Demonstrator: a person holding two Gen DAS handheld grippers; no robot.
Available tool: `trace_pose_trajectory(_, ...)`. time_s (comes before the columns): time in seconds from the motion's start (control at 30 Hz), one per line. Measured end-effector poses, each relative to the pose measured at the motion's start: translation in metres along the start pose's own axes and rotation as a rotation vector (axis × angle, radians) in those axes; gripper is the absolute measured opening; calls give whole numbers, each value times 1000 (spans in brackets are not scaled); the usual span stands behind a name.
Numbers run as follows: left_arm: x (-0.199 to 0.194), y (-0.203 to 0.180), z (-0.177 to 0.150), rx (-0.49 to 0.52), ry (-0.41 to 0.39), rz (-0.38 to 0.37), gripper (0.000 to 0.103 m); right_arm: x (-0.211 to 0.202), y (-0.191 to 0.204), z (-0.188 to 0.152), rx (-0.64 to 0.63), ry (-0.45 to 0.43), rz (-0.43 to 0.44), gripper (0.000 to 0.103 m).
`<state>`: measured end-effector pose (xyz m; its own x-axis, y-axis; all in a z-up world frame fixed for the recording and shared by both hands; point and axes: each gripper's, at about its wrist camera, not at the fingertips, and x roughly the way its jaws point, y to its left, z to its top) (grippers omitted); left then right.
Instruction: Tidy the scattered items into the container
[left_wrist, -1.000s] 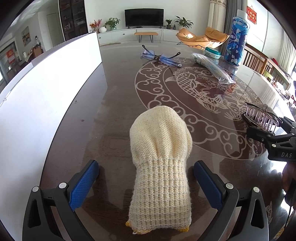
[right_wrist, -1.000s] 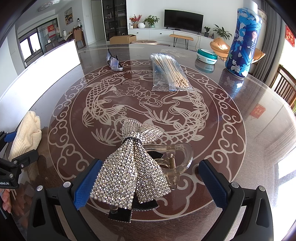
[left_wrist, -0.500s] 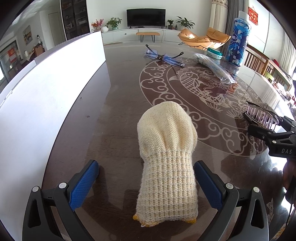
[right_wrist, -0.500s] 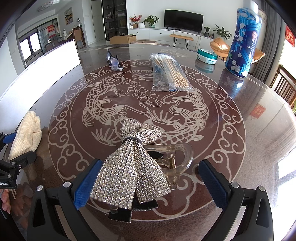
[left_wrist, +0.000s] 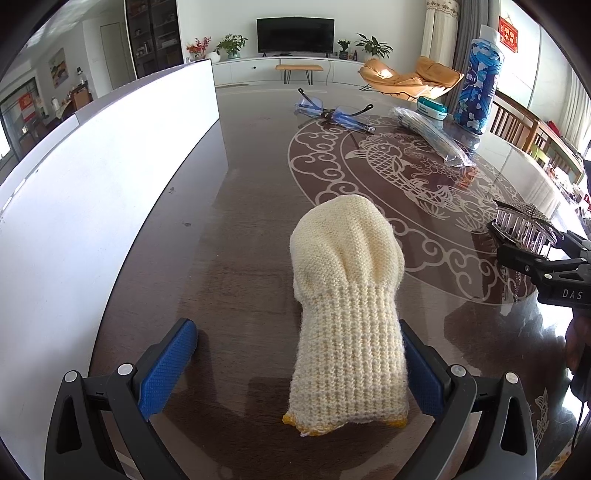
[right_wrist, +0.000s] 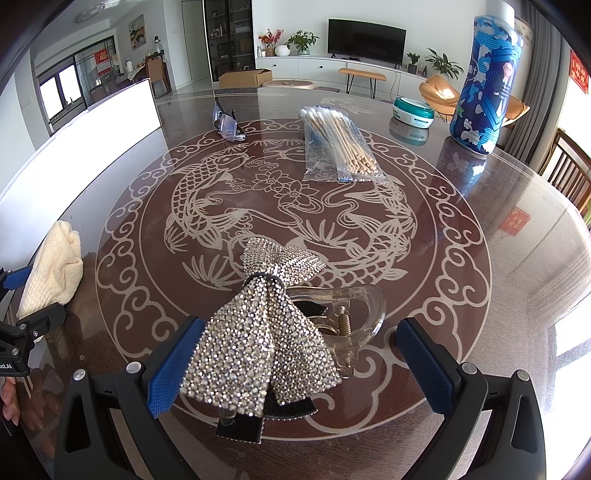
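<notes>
White container (left_wrist: 92, 206) stands beside knit glove (left_wrist: 347, 295); its inside is hidden.

Table (right_wrist: 498, 229): glove (left_wrist: 347, 295), hair clip (right_wrist: 273, 332), swabs (right_wrist: 340, 144), glasses (left_wrist: 332, 112).

glove (left_wrist: 347, 299) left of hair clip (right_wrist: 273, 325), cotton swabs (right_wrist: 340, 142) behind

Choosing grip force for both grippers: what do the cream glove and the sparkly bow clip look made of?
Glove: soft knitted yarn, matte; ribbed stitches and a yellow-edged cuff show. Bow clip: fabric-like bow covered in small shiny rhinestones, on a clear, glossy body that looks like hard plastic, with a metal coil spring.
</notes>
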<state>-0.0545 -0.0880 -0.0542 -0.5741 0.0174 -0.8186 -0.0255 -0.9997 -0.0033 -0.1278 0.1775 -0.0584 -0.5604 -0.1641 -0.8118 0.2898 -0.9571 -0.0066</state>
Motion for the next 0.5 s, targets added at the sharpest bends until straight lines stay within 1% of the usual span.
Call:
trace_pose_trajectory(0.13, -1, 1, 0, -7, -6, -13, 103, 0, 0, 0, 0, 0, 0, 103)
trace_pose_trajectory(0.33, 2, -14, 3, 76, 3, -42, 103, 0, 0, 0, 0, 0, 0, 103)
trace_pose_trajectory(0.37, 1, -15, 4, 80, -1, -48, 96, 0, 0, 0, 0, 0, 0, 103)
trace_pose_trajectory(0.4, -1, -16, 5, 80, -15, -50, 87, 0, 0, 0, 0, 0, 0, 103)
trace_pose_trajectory(0.43, -2, -16, 7, 79, -27, -52, 68, 0, 0, 0, 0, 0, 1, 103)
trace_pose_trajectory(0.47, -2, -16, 10, 78, -27, -55, 55, 0, -1, 0, 4, -1, 8, 103)
trace_pose_trajectory(0.5, -2, -16, 14, 76, -22, -59, 48, -1, -2, 0, 13, -8, 28, 103)
